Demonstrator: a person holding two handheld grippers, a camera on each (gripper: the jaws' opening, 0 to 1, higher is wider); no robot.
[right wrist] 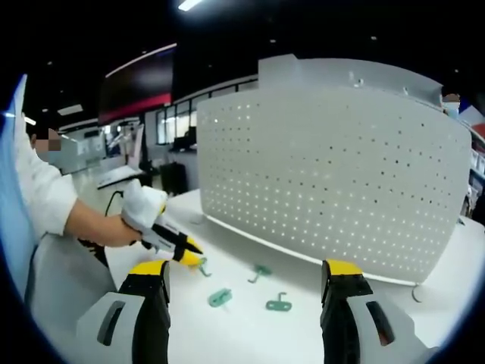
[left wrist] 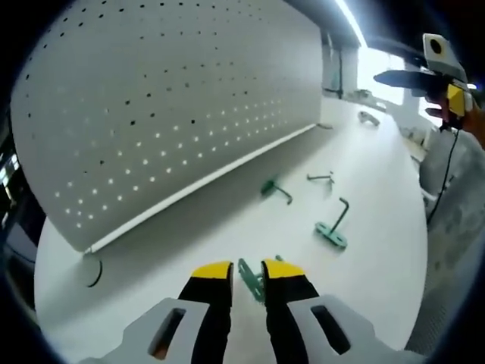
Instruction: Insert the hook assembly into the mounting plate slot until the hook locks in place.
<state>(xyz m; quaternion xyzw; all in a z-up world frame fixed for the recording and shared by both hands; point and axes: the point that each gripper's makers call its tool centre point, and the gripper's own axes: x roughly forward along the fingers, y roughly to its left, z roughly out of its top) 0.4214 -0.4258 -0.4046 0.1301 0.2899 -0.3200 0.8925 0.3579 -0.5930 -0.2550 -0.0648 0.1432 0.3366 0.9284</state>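
In the left gripper view, the left gripper (left wrist: 247,271), with yellow-tipped black jaws, is pinching a green metal hook assembly (left wrist: 252,278) just above the white tabletop (left wrist: 379,227), in front of the upright white perforated mounting plate (left wrist: 167,98). In the right gripper view, the right gripper (right wrist: 246,274) has its jaws spread wide with nothing between them, raised above the tabletop and facing the plate. Three more green hook assemblies lie loose on the tabletop: one (left wrist: 274,187) near the plate's lower edge, one (left wrist: 333,227) further out, and a thin dark one (left wrist: 322,178) beyond them.
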